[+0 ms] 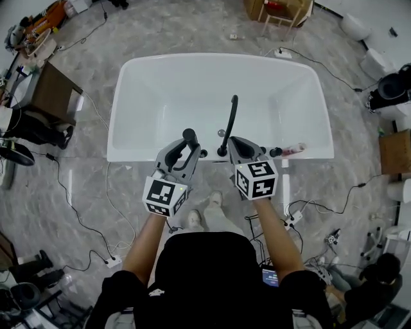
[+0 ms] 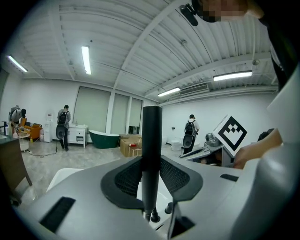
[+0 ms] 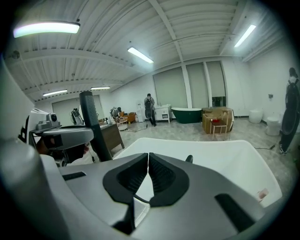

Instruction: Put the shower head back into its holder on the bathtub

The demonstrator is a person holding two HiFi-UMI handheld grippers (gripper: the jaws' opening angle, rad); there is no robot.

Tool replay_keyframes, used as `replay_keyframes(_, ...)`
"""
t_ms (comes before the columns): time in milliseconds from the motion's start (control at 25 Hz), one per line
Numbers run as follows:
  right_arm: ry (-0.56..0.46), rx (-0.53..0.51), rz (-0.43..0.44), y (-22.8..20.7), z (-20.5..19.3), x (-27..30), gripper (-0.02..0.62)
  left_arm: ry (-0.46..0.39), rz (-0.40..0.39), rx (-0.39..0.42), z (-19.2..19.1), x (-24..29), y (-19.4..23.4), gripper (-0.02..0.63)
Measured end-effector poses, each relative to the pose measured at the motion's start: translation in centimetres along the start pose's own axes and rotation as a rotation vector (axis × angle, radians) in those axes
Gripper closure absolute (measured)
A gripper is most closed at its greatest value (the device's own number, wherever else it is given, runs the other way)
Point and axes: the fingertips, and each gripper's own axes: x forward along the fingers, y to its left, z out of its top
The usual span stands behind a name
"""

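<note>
The white bathtub (image 1: 128, 83) lies in front of me, with a curved black spout (image 1: 229, 122) and small black fittings (image 1: 203, 153) on its near rim. My left gripper (image 1: 186, 151) is shut on the black shower head (image 1: 189, 136), which stands upright between the pads (image 2: 124, 180) just above that rim. From the right gripper view the shower head (image 3: 89, 122) rises at the left. Beside the spout's base, my right gripper (image 1: 239, 146) is shut, pads (image 3: 161, 176) together. A thin dark line shows under them; I cannot tell whether it is pinched.
A pinkish object (image 1: 293, 149) lies on the tub's near rim at the right. Cables (image 1: 70, 205) trail over the grey floor. A brown table (image 1: 51, 93) stands at the left and cardboard boxes (image 1: 276, 9) beyond the tub. People (image 2: 63, 124) stand far off.
</note>
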Motion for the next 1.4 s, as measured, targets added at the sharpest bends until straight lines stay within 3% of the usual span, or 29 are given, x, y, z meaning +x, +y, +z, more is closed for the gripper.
replay_keyframes(560, 0.134, 0.069, 0.01, -2.4, -8.0, 5.0, 0.571, 0.109, -0.006, -0.045, -8.7, 3.7, 1.6, 0.477)
replay_keyframes(1400, 0.272, 0.155, 0.048, -6.9, -17.6, 11.2, 0.571, 0.201, 0.035, -0.097, -19.4, 9.8, 3.5, 0.476)
